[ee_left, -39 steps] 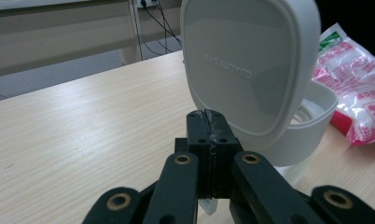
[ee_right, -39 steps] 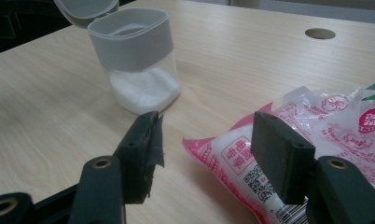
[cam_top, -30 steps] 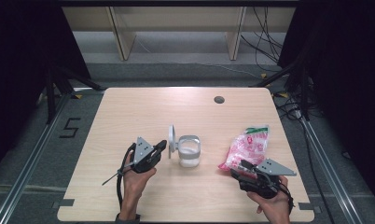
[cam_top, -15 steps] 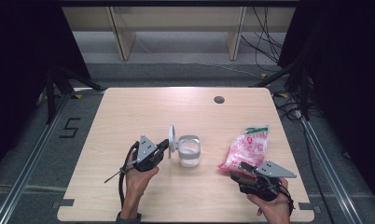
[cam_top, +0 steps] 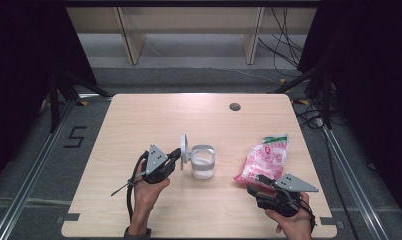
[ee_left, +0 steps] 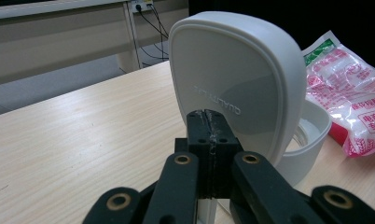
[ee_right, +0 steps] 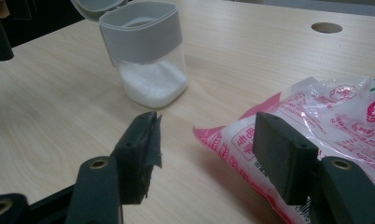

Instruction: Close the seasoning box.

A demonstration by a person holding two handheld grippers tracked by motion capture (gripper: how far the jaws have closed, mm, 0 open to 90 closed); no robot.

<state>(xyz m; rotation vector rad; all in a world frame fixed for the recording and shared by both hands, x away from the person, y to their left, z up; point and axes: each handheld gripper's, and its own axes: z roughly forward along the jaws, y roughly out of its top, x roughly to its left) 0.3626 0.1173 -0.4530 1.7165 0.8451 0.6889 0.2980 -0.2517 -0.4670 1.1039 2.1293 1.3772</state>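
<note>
Gripper jaws on the person's left gripper [cam_top: 175,159] are seen pressed fully together with nothing between them, their tips resting just at the lower edge of a raised white lid [ee_left: 232,88]. That lid is stood upright on its hinge at the left side of a small clear container [cam_top: 203,162] with a grey-white collar, and a layer of white granules [ee_right: 150,84] is seen in the container's bottom. The container is placed on the pale wooden bench [cam_top: 139,125], a little toward the near edge and close to the middle from side to side. To its right, a pink and white plastic bag [cam_top: 266,157] with a green top edge is laid flat on the bench, apart from the container. The right gripper [cam_top: 263,181] is held low at the near corner of that bag, its jaws spread fairly wide; in the right gripper view [ee_right: 204,154] the bag's corner is seen lying between the two black jaws, and the right-hand pad stands in front of the plastic, though contact cannot be told. A small round hole [cam_top: 234,106] is seen in the bench surface toward the far right. Both grippers are carried in the person's hands, which enter from the near edge in the high view.
</note>
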